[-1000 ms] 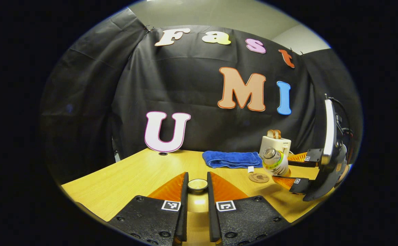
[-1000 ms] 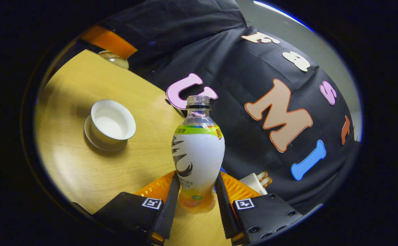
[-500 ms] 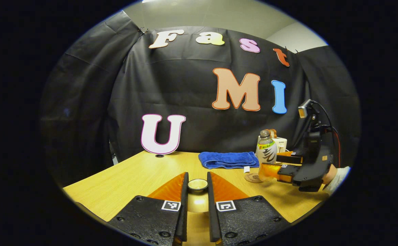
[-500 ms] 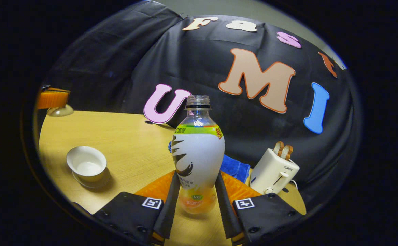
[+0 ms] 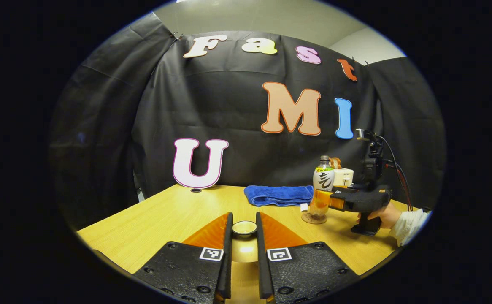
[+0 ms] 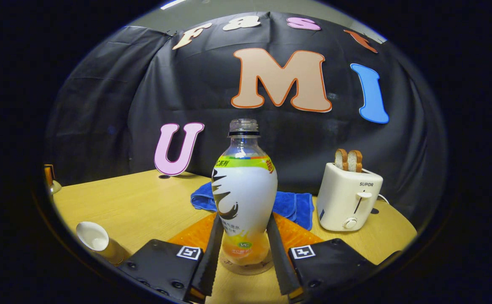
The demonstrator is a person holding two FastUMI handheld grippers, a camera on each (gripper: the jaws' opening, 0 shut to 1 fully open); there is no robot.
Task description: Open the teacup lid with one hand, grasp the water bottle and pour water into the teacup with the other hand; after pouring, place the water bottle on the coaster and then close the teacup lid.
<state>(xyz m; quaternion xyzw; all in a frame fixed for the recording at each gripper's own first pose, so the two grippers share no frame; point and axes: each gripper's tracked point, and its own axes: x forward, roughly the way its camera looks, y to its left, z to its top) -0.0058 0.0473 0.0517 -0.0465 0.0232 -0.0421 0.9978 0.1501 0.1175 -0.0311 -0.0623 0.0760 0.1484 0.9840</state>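
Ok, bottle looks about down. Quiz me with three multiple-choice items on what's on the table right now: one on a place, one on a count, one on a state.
1. Where does the water bottle stand?
A. on the blue towel
B. on the coaster
C. inside the teacup

2. How many slices of bread stick out of the toaster?
A. two
B. none
C. four

3. What is the state of the teacup?
A. lid on
B. tipped on its side
C. uncovered, lid held away

Answers:
1. B: the bottle's base sits over the round coaster, upright, between the right gripper fingers.
2. A: two brown slices show at the toaster's top.
3. C: the cup's white inside is open to view, while the left gripper clamps the lid.
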